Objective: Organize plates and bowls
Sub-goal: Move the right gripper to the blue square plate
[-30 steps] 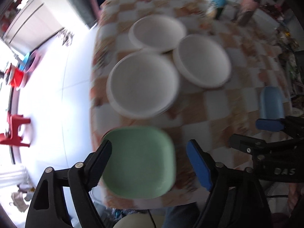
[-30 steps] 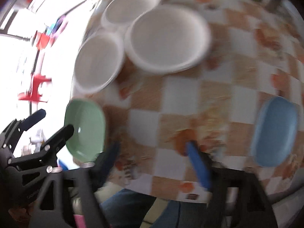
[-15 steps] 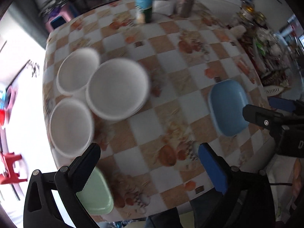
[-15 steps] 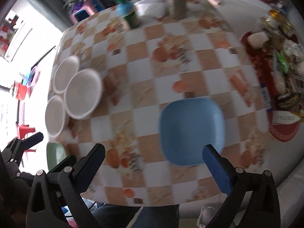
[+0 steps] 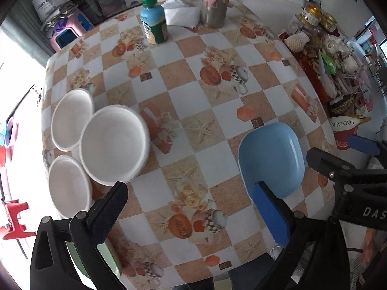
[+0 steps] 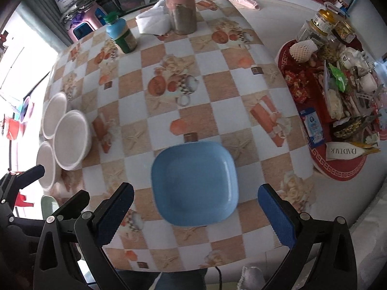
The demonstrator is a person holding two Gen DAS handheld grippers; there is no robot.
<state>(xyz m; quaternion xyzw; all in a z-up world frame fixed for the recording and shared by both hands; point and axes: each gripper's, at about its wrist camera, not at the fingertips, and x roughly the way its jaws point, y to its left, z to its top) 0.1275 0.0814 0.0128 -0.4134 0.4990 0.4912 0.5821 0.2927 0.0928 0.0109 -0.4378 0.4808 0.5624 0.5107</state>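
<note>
A blue square plate [image 6: 194, 183] lies near the table's front edge, between and just beyond the open fingers of my right gripper [image 6: 196, 213]; it also shows in the left wrist view [image 5: 271, 161]. Three white bowls sit at the table's left edge: a large one [image 5: 113, 143] with two smaller ones behind [image 5: 72, 119] and in front [image 5: 68, 190] of it. A green square plate [image 5: 106, 258] lies at the front left corner, mostly hidden behind my left gripper [image 5: 191, 215], which is open and empty above the table's front.
A checkered tablecloth [image 6: 217, 111] covers the table. At the back stand a green-capped bottle [image 6: 121, 35], a white cloth [image 6: 154, 23] and a pink-and-grey cylinder [image 6: 181, 4]. A red tray [image 6: 338, 169] crowded with jars and snacks sits at the right.
Both grippers swung right and pulled back from the white bowls and green plate. The right gripper now frames the blue plate. Both stayed open and empty.
</note>
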